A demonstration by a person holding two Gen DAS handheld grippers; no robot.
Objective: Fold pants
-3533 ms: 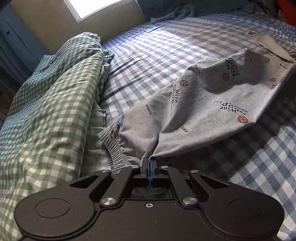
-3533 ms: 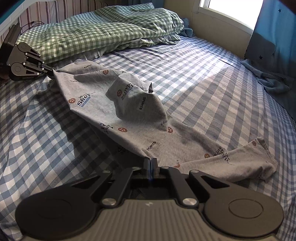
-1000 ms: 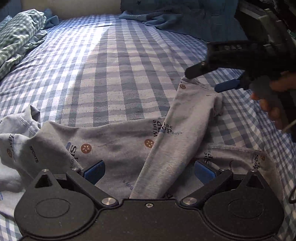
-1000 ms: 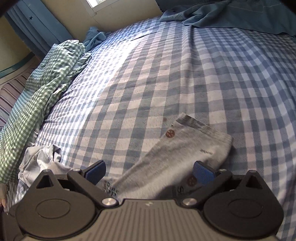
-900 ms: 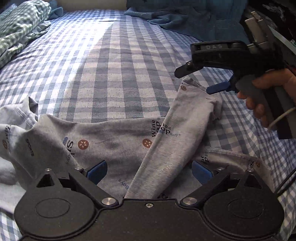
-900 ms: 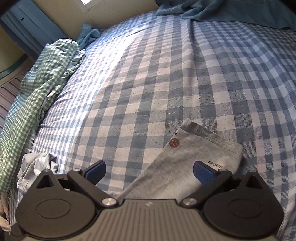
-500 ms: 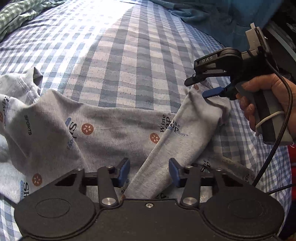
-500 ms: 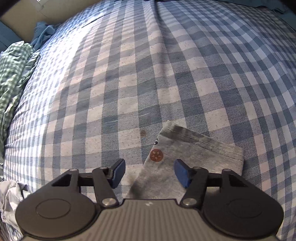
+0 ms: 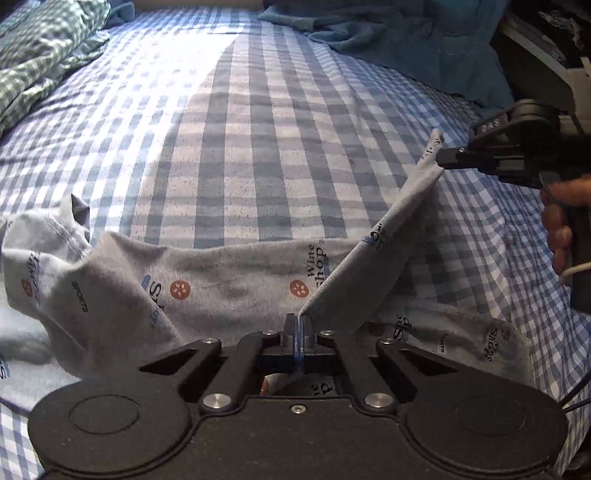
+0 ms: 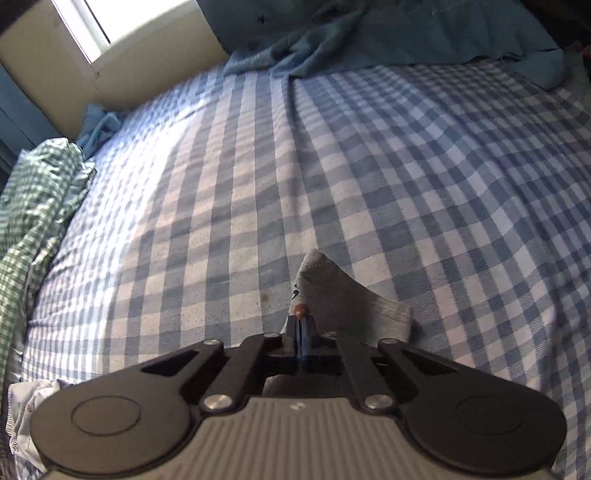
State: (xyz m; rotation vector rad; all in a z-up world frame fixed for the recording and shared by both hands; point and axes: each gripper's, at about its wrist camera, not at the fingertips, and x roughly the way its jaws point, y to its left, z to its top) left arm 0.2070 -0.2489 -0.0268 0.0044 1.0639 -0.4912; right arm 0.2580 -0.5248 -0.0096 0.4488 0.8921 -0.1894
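The grey printed pants (image 9: 229, 280) lie spread across the blue checked bed sheet (image 9: 240, 147). My left gripper (image 9: 297, 318) is shut on a fold of one pant leg near its middle. My right gripper (image 9: 441, 157) shows at the right of the left wrist view, shut on the cuff end of that leg and lifting it off the sheet. The leg runs taut between both grippers. In the right wrist view my right gripper (image 10: 301, 320) pinches the grey cuff (image 10: 340, 295).
A green checked duvet (image 9: 40, 55) is bunched at the far left. A blue cloth (image 9: 388, 40) lies crumpled at the far right of the bed. A window (image 10: 125, 22) is beyond the bed. A white crumpled part of the pants (image 10: 26, 413) shows at lower left.
Both grippers went from open to shut on the pant leg. The right gripper has lifted the cuff, pulling the leg taut.
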